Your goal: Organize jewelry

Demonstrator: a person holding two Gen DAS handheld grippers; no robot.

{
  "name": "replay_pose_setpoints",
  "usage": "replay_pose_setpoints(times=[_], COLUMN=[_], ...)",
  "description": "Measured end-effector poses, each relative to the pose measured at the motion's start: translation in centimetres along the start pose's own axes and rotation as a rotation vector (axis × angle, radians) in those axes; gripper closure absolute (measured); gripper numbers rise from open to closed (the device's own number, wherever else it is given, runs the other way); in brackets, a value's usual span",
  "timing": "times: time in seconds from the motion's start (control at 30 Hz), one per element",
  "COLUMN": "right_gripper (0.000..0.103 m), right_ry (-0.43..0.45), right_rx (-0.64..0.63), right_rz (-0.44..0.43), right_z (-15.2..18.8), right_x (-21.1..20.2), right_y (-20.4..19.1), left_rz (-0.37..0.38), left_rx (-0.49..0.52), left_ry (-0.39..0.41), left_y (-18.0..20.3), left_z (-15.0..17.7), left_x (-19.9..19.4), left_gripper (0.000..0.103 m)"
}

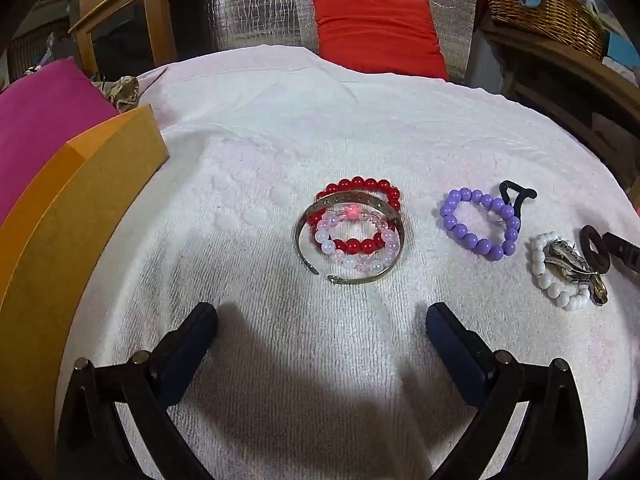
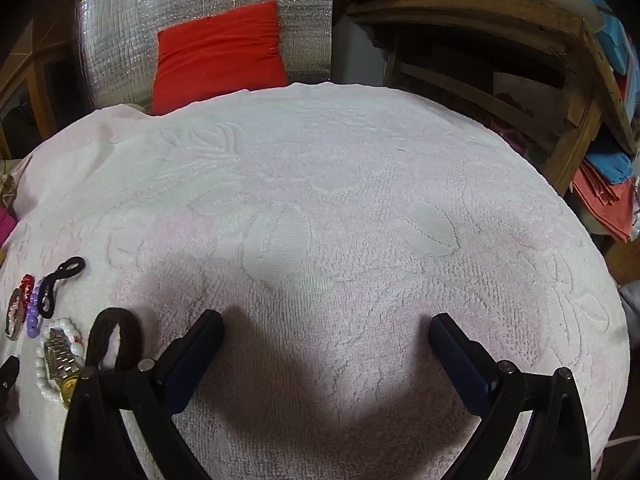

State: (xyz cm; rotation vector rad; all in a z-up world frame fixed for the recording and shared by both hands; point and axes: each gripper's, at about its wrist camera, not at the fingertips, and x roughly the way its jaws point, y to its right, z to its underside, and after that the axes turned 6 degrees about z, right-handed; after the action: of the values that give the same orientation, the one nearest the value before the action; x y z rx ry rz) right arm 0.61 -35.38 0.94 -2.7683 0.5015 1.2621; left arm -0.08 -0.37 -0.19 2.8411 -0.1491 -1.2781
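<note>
On the white towel [image 1: 280,128] lies a pile: a red bead bracelet [image 1: 360,186], a pale pink bead bracelet [image 1: 384,240] and a metal bangle [image 1: 304,224] around them. To the right lie a purple bead bracelet [image 1: 464,232], a black hair tie [image 1: 516,194], a white bead bracelet [image 1: 548,284] with a metal watch [image 1: 568,264], and a brown hair tie [image 1: 594,248]. My left gripper [image 1: 320,320] is open and empty, just short of the pile. My right gripper [image 2: 326,328] is open and empty over bare towel; the brown tie [image 2: 116,336], watch [image 2: 60,356] and purple beads [image 2: 34,312] lie at its left.
An orange cardboard box [image 1: 60,216] stands at the left edge of the towel, with a magenta cushion [image 1: 44,120] behind it. A red cushion [image 1: 376,32] leans against silver foil at the back. A wooden shelf with a wicker basket [image 1: 548,8] is at the right.
</note>
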Motion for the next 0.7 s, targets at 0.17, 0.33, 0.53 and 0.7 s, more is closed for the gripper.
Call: replay_pose_setpoints(times=[0.17,0.33,0.53,0.7], right_gripper=[0.0,0.0,0.0,0.0], right_ry=[-0.097,-0.018,0.13,0.173], right_rx=[-0.026,-0.106,-0.118,-0.118], right_rz=[0.016,-0.044,-0.142,-0.175], right_z=[0.8,2.6,5.0,6.3], right_x=[-1.8,-11.3,-23.8,-29.8], right_y=[-0.4,-1.2,-1.1,-1.6], left_rz=[0.027,-0.132,-0.188,-0.208], left_rx=[-0.064,0.032,0.042,0.005], left_ry=[-0.099,0.049,0.18,0.233], left_y=[0.0,2.1,2.5,2.1], left_z=[-0.2,0.4,1.4,2.2], left_x=[-1.7,-11.4,-23.6,-28.5], left_gripper=[0.0,0.0,0.0,0.0])
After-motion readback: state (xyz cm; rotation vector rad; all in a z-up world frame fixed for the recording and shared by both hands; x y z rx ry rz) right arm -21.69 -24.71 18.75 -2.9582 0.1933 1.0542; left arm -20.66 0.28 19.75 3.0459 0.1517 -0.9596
